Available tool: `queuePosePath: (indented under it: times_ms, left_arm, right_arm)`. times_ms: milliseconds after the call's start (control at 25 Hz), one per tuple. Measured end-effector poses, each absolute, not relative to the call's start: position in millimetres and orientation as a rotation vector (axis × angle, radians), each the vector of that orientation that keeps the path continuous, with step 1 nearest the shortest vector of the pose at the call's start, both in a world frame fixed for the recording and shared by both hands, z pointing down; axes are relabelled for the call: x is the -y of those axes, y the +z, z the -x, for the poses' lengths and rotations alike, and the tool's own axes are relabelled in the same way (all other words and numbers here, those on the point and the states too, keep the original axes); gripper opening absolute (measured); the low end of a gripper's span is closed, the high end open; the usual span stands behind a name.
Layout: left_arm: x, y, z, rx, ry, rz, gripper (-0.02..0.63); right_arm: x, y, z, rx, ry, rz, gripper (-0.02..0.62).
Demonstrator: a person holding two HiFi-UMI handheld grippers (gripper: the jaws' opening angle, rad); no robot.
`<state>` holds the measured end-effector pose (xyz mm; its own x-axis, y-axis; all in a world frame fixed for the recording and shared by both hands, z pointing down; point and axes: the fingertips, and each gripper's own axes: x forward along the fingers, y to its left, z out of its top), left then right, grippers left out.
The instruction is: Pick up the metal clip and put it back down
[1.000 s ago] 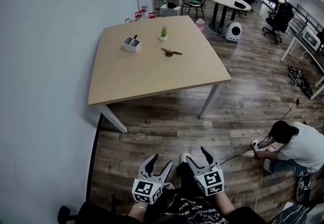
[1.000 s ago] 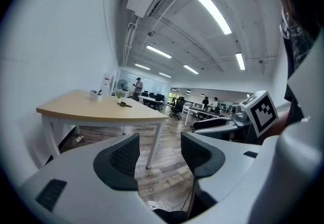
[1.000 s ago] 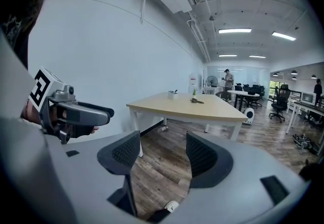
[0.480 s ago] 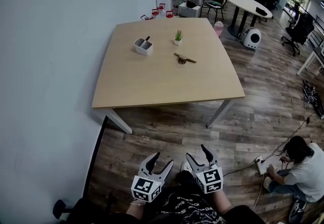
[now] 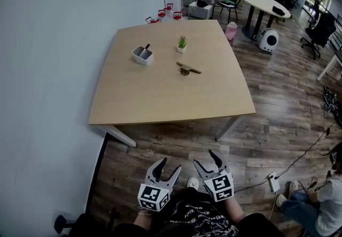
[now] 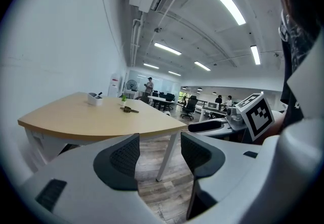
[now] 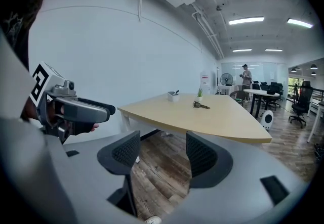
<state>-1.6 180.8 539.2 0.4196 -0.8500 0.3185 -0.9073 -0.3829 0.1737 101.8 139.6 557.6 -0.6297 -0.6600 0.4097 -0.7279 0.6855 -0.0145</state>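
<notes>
Wood table (image 5: 160, 97): pale rectangular top on white legs, standing against the wall, well ahead of the person.
Metal clip (image 5: 185, 69): dark and slim, lying flat on the far half of the table, near the plant, apart from both grippers.
Left gripper (image 5: 170, 165): held low over the floor near the person's body, jaws spread, nothing between them.
Right gripper (image 5: 204, 159): just beside the left one, jaws likewise spread and empty.
Task stage: probably the approach; the clip is not yet reached.
Risk, floor: a power strip (image 5: 273, 182) and its cables lie on the boards to the right; a step that way could snag them.
Risk, neighbours: the potted plant (image 5: 181, 44) stands close behind the clip, so a wide reach could tip it.
Risk, grasp: the clip looks thin and low, so jaws closing too high may slide it rather than lift it.
Count, table items: one clip, one potted plant, one white pen holder (image 5: 142, 55).
Count, grippers: two.
Count, people: one seated on the floor at the right edge.
</notes>
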Motion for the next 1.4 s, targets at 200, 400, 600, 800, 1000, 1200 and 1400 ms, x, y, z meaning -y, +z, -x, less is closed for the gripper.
queuePosePath:
  times_ms: [200, 400, 600, 800, 1000, 1200, 1400]
  left_arm:
    - [-148, 539, -24, 1.521, 0.245, -2.357, 0.247]
    - [-131, 543, -39, 1.518, 0.26, -2.345, 0.247]
    - [-120, 547, -43, 1.512, 0.275, -2.323, 0.247]
    - [-101, 549, -49, 1.483, 0.286, -2.332, 0.247]
    - [-73, 553, -53, 1.423, 0.297, -2.377, 0.247]
    - [-36, 553, -41, 1.402, 0.285, -2.398, 0.247]
    - [13, 555, -14, 1.392, 0.239, -2.405, 0.247]
  right_arm:
    - [-114, 556, -119, 2.54, 0.249, -1.039, 0.284]
    - [-92, 558, -133, 2.537, 0.259, -1.034, 0.284]
    - [-81, 561, -141, 2.534, 0.271, -1.038, 0.284]
    - [-69, 558, -147, 2.52, 0.297, -1.059, 0.284]
    - [-46, 564, -151, 2.487, 0.314, -1.125, 0.284]
    - [-14, 566, -142, 2.468, 0.315, -1.158, 0.284]
    - [27, 566, -125, 2.432, 0.308, -1.218, 0.284]
